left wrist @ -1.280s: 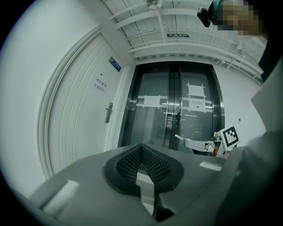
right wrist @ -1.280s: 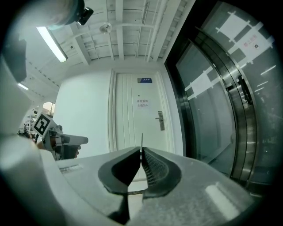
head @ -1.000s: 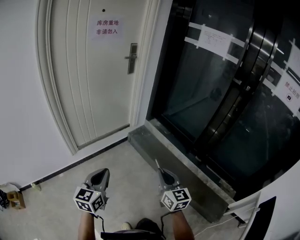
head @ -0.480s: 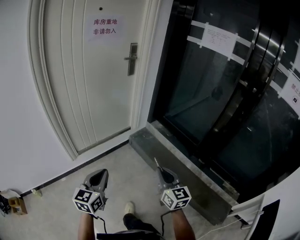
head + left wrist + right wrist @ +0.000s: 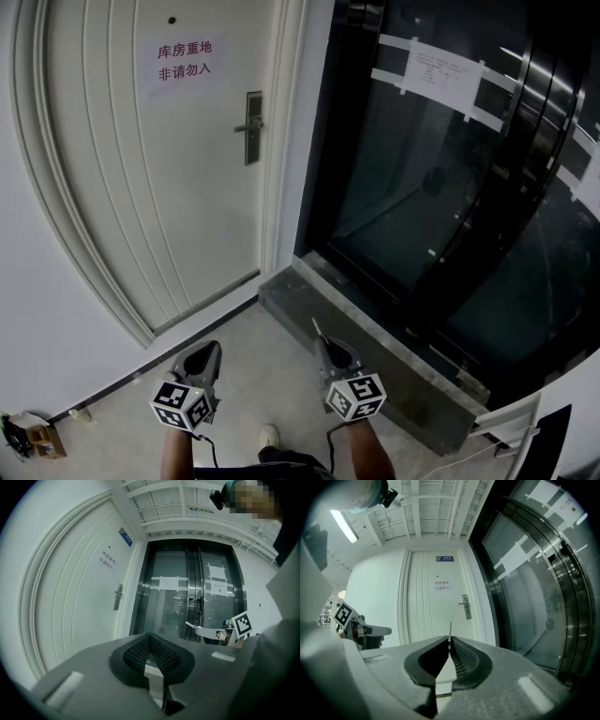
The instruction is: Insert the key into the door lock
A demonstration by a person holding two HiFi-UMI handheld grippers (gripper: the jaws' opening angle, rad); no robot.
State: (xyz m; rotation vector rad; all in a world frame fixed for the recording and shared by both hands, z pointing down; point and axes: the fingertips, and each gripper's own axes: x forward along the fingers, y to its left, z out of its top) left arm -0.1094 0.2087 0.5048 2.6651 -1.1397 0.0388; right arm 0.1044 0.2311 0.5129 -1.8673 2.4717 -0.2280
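Key (image 5: 450, 629): thin blade pinched at its base, poking forward past the jaw tips; well apart from the door, nowhere near the lock.
Right gripper (image 5: 328, 345): jaws closed tight on the key, pointing about level toward the door.
Left gripper (image 5: 208, 356): jaws together with nothing between them; held beside the right one, not touching it.
Lock (image 5: 253, 127): metal plate at the door's right edge; the keyhole is too small to make out.
Door (image 5: 141, 206): white and closed, with a paper sign (image 5: 185, 59) up and left of the lock.
Around: dark glass doors (image 5: 441, 187) to the right, with a stone sill (image 5: 403, 375) at their foot.
Stage: approach, by my reading; insertion not begun.
Risk, alignment: the blade may meet the plate off the slot or turned wrongly, since the slot cannot be read from here.
Risk, grip: only the base is pinched, so a push against the plate could pivot the key or make it slip.
Risk, path: drifting right brings the tip to the frame or the glass.
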